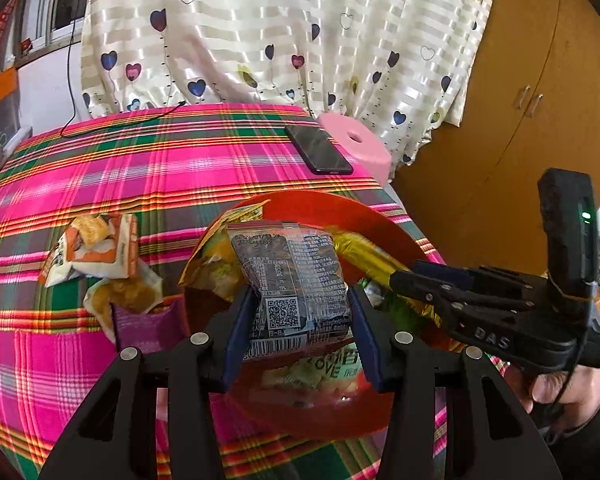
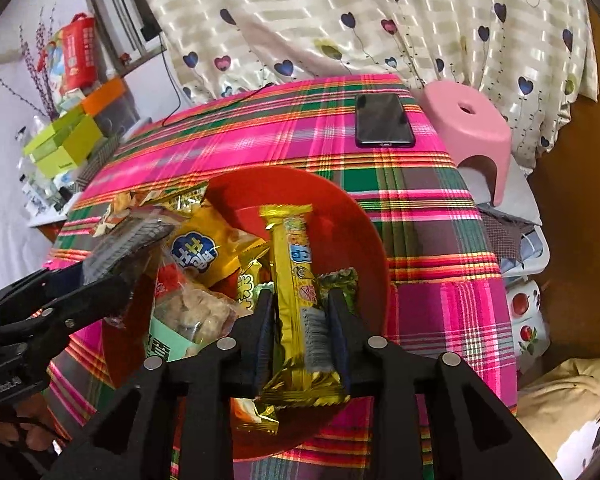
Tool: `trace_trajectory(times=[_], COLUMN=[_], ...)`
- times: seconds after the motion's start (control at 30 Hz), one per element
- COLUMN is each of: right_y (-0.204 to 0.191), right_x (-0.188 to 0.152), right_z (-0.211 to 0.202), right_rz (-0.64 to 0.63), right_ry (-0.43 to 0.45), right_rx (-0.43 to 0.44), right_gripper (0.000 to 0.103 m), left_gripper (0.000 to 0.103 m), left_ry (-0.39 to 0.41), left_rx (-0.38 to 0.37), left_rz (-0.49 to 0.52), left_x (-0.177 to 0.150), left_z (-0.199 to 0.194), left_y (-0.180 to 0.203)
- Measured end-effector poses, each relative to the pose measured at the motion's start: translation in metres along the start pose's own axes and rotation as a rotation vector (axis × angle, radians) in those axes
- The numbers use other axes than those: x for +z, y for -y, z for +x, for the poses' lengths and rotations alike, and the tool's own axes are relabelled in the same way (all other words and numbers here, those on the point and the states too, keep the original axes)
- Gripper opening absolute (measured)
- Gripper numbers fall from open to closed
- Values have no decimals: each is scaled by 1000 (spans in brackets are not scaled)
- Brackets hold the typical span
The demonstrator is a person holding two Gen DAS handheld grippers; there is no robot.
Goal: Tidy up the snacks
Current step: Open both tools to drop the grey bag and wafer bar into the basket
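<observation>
Left tongs (image 1: 300, 320) pinch one clear packet (image 1: 292, 280); right tongs (image 2: 300, 332) pinch one gold bar (image 2: 296, 280); both over red bowl (image 2: 356, 224).

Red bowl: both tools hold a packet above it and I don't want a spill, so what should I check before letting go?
1. Left tool shut on the clear QR-code packet: ok.
2. Right tool shut on the long yellow bar: ok.
3. Both packets over the red bowl, not the tablecloth: ok.
4. Room left in the bowl: ok on its far side.
5. Phone apart from the bowl: ok.
6. Loose orange packets still outside the bowl: not ok.
</observation>
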State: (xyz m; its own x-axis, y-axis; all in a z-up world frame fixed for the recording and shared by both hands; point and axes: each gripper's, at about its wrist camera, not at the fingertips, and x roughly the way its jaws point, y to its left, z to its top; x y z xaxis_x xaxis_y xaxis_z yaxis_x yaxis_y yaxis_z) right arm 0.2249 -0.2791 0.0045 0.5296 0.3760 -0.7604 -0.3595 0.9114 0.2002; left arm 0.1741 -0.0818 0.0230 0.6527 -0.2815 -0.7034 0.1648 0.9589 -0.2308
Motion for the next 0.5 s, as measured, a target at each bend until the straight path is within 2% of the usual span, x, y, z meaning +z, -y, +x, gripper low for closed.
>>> trace_trajectory(times=[0.13, 0.5], right_y=[2, 9], right_x=[-1, -3], right_z=[-11, -22], right_rz=[11, 24], right_ry=[34, 48], right_rx=[13, 18], right_gripper=[35, 35], left_gripper=[49, 50], left_ry=[-9, -54], left_rx=[-14, -49], left_rz=[-1, -7], left_x=[4, 24], left_z=[7, 34], left_y=[3, 11])
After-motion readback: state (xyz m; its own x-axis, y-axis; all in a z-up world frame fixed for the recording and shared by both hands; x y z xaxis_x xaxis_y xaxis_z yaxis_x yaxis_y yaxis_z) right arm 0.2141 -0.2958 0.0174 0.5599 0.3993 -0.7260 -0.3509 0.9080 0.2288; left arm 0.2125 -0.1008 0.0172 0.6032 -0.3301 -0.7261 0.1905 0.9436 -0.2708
